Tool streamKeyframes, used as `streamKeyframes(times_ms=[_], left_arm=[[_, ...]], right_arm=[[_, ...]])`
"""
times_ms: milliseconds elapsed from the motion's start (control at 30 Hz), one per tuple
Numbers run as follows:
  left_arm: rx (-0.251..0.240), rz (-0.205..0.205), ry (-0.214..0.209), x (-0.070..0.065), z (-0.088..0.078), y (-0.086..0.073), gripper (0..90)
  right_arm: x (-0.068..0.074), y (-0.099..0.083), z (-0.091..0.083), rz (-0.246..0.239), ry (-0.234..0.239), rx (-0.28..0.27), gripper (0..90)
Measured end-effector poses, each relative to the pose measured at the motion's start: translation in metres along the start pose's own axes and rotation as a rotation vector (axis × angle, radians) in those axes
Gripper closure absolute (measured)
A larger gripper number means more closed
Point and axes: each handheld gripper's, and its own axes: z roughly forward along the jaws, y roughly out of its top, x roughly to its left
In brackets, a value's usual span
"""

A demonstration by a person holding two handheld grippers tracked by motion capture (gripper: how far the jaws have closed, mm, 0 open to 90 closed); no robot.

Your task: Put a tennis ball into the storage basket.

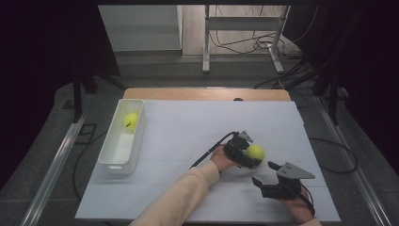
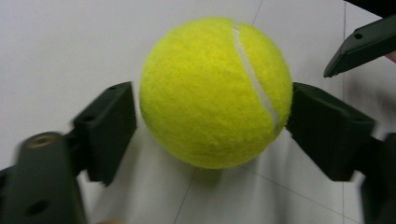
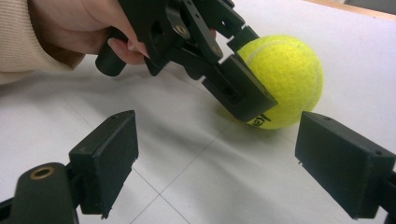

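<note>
Two tennis balls are on the white table [image 1: 188, 127], and I'll place everything by the white bin [image 1: 121, 141] at its left side. One ball [image 1: 131, 121] lies inside that bin, at its far end. The other tennis ball [image 1: 255, 151] sits well to the right of the bin, on the bare tabletop. My left gripper [image 1: 248, 155] has it: the jaws are clamped across the ball's widest part, one pad on each flank, as the left gripper view shows [image 2: 215, 91]. Farther right again, nearer my edge of the table, my right gripper [image 1: 266, 175] rests with its jaws wide apart and nothing between them; the held ball lies just ahead of it [image 3: 285, 79].

I judge the ball light, springy and fuzzy, so the felt should give good friction. Being round, it could squirt out if pinched off-centre, so the hold belongs across the middle, with moderate pressure.
</note>
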Motion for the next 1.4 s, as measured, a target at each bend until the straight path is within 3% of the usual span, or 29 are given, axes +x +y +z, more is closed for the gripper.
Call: streamKeyframes(times_ms=[433,1400], left_arm=[[-0.001,-0.012,0.018,-0.002,-0.002,0.001,26.6],[-0.043,0.01,0.046,-0.004,-0.031,-0.01,26.6]], right_arm=[[0.0,0.0,-0.001,-0.003,-0.001,0.002,13.8],[0.0,-0.001,0.0,-0.007,0.0,0.007,13.8]])
